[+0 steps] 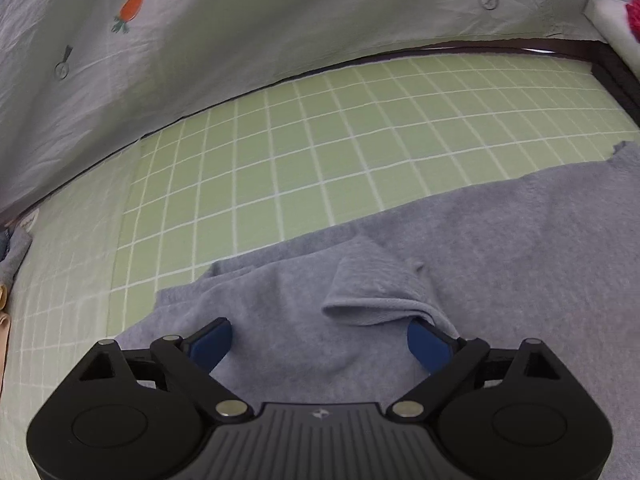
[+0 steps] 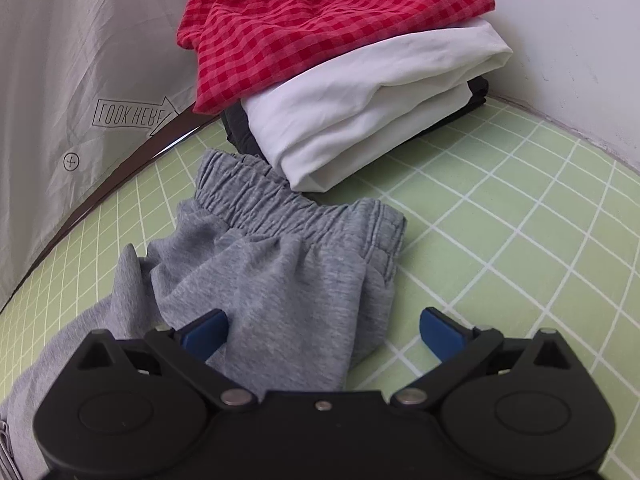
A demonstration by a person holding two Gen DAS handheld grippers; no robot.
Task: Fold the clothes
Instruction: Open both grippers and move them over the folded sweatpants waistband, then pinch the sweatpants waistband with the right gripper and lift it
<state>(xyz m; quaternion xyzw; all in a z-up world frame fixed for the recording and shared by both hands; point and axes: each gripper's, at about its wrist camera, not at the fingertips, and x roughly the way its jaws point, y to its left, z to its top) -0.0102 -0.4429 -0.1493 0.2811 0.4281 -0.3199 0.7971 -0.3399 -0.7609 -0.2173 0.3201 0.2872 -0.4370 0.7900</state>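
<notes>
My left gripper stands with its jaws wide apart over the grey sweatpants, nothing pinched between the blue pads; a small raised fold of the grey cloth lies just ahead of the right-hand pad and seems to drape over its tip, though I cannot tell whether it truly touches. The pants spread across the near part of the green grid mat, and beyond the mat hangs a pale grey sheet printed with a carrot. On my right gripper the jaws are open too — the grey fabric lies between and under them, but the pads do not press on it. From this side I see the elastic waistband of the sweatpants bunched and turned toward the back of the mat. Just behind the waistband sits a stack of folded clothes — a red checked garment on top, a white one beneath it, and something dark at the bottom. The sheet on the left reads "LOOK HERE" inside an arrow.
</notes>
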